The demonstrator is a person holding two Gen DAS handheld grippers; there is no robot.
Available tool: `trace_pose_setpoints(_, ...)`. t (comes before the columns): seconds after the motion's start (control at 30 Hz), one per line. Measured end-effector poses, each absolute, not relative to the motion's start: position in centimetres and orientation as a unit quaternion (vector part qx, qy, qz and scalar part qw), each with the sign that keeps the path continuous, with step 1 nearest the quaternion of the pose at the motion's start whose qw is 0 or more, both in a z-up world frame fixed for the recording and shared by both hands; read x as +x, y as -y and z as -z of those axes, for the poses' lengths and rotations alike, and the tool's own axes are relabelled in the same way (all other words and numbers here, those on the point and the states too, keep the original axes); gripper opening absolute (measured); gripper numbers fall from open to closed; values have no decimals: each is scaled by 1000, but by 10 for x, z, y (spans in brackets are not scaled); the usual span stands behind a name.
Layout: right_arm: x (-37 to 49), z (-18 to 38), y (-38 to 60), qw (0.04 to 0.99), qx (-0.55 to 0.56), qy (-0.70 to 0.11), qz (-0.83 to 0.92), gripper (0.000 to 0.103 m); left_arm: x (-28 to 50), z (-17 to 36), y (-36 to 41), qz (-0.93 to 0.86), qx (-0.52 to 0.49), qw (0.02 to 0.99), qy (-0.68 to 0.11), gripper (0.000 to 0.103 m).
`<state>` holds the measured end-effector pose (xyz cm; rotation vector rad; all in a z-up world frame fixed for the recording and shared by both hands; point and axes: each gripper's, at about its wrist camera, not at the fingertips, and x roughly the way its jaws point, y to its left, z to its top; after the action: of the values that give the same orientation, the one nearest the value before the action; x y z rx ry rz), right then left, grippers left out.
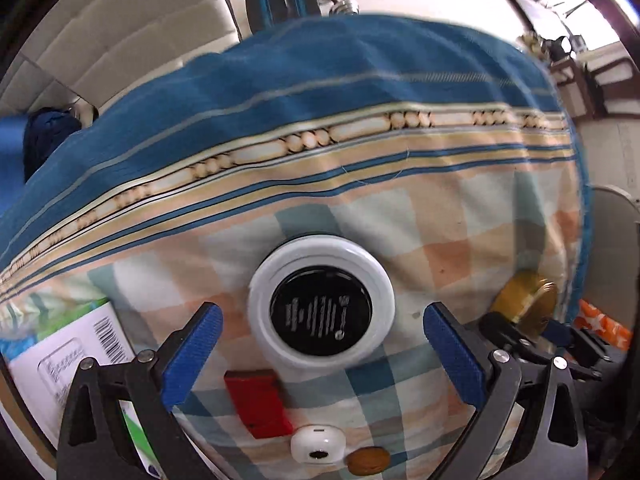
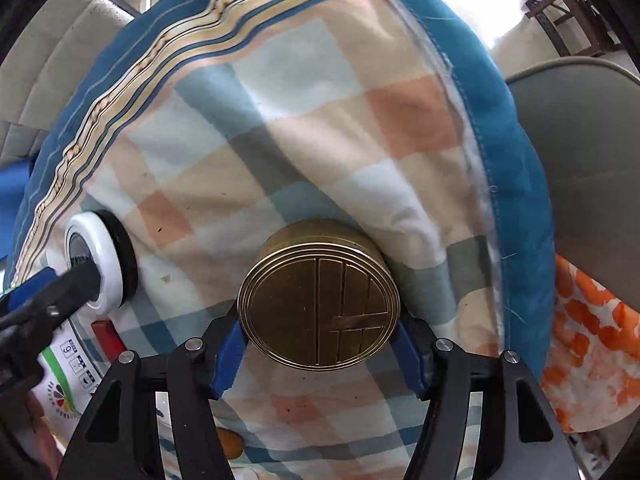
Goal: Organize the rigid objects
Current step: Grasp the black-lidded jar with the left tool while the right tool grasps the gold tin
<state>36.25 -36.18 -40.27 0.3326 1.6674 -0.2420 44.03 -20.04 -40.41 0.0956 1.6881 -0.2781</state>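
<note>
Our right tool (image 2: 320, 354) grips the gold tin (image 2: 319, 305) by its sides, on the checked cloth (image 2: 280, 128). Our left tool (image 1: 324, 354) is spread open; the white-rimmed jar (image 1: 321, 312) sits at twelve o'clock between its pads, untouched, so the left is nearer.

Bright daylight glares top right; fisheye edges warp, slight motion blur.

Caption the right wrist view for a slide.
Right tool shut on the round gold tin over a checked cloth; white-rimmed jar at left.
</note>
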Motion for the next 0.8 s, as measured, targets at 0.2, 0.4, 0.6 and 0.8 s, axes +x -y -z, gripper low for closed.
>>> trace_pose_setpoints(0.2, 369, 414, 369, 646, 156, -738, 117, 68, 439, 422, 210, 120, 79, 650, -746, 74)
trace_pose_setpoints(0.4, 376, 422, 364, 638, 155, -742, 134, 68, 438, 424, 210, 123, 81, 652, -744, 80)
trace_pose_setpoints(0.6, 384, 419, 359, 637, 147, -745, 130, 67, 435, 415, 212, 123, 82, 658, -738, 74)
trace_pose_setpoints(0.8, 368, 405, 341, 651, 112, -743, 105, 67, 409, 395, 200, 129, 83, 674, -723, 74)
